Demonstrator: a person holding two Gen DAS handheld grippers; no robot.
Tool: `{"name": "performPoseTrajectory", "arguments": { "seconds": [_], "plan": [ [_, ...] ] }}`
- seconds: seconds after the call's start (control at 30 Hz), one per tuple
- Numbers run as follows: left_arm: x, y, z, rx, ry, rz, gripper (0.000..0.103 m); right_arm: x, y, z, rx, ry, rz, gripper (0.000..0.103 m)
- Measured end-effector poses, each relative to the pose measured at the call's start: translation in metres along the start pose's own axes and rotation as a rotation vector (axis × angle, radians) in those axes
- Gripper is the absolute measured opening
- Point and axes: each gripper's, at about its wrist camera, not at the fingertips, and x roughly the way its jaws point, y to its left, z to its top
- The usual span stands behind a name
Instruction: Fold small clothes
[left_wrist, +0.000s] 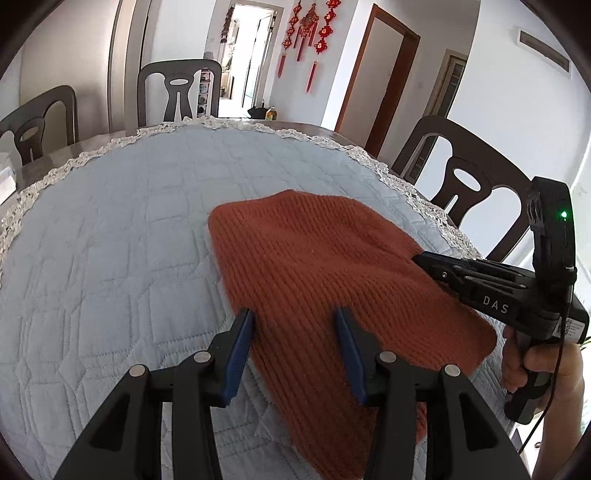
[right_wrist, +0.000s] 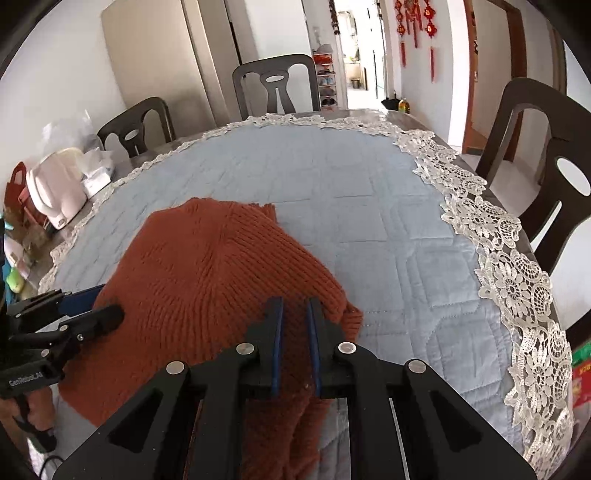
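- Clearly the knit (left_wrist: 332, 266) is the thing in hand: a rust-red ribbed piece lying on the cloth (left_wrist: 110, 240), near the table's close edge, right of middle in the left view.
- It lies as a rounded, layered shape, and in the right view a thicker roll of it runs down under the right gripper (right_wrist: 295, 314), so I judge at least one fold is made; how many I cannot tell.
- Its near edge looks bunched rather than squared, so tidying or a further fold seems left.
- The left gripper (left_wrist: 293, 317) stands spread over the knit's left edge, pinching nothing.
- The right gripper's jaws are nearly together with a slim gap; knit lies under them, but whether the pads nip it I cannot tell.
- Outward: lace trim (right_wrist: 517, 280) rims the cloth, dark chairs (left_wrist: 469, 184) ring the table.
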Motion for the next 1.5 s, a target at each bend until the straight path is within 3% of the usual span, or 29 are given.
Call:
{"name": "performPoseTrajectory", "arguments": {
  "seconds": [0.4,0.53,0.67,0.77,1.03,1.2,1.27,1.33,1.5],
  "plan": [
    [-0.01,0.003,0.0,-0.019,-0.007,-0.016,0.051,-0.012,0.003,0.004,0.002,-0.009,-0.009,0.013],
    [-0.032,0.004,-0.005,-0.017,-0.042,-0.033,0.051,-0.04,0.015,-0.005,-0.02,-0.044,0.041,0.013],
    [-0.04,0.004,-0.02,-0.02,-0.027,-0.049,0.051,-0.052,0.02,-0.021,-0.032,-0.034,0.087,0.013],
    [-0.037,0.003,-0.028,-0.024,-0.016,-0.065,0.051,-0.043,0.02,-0.031,-0.044,0.006,0.069,0.013],
    [-0.027,0.005,-0.029,-0.051,0.009,-0.09,0.051,-0.04,0.014,-0.033,-0.025,-0.001,0.078,0.013],
    [-0.034,0.001,-0.024,-0.039,-0.002,-0.066,0.051,-0.049,0.011,-0.027,0.017,-0.031,0.086,0.017],
    [-0.036,0.001,-0.019,-0.042,-0.015,-0.062,0.051,-0.055,0.008,-0.023,0.037,-0.059,0.088,0.024],
    [-0.036,0.002,-0.015,-0.052,-0.025,-0.055,0.051,-0.056,0.005,-0.019,0.058,-0.07,0.093,0.045],
    [-0.032,0.005,-0.01,-0.069,-0.03,-0.046,0.051,-0.049,0.006,-0.015,0.06,-0.064,0.094,0.045]
  ]
}}
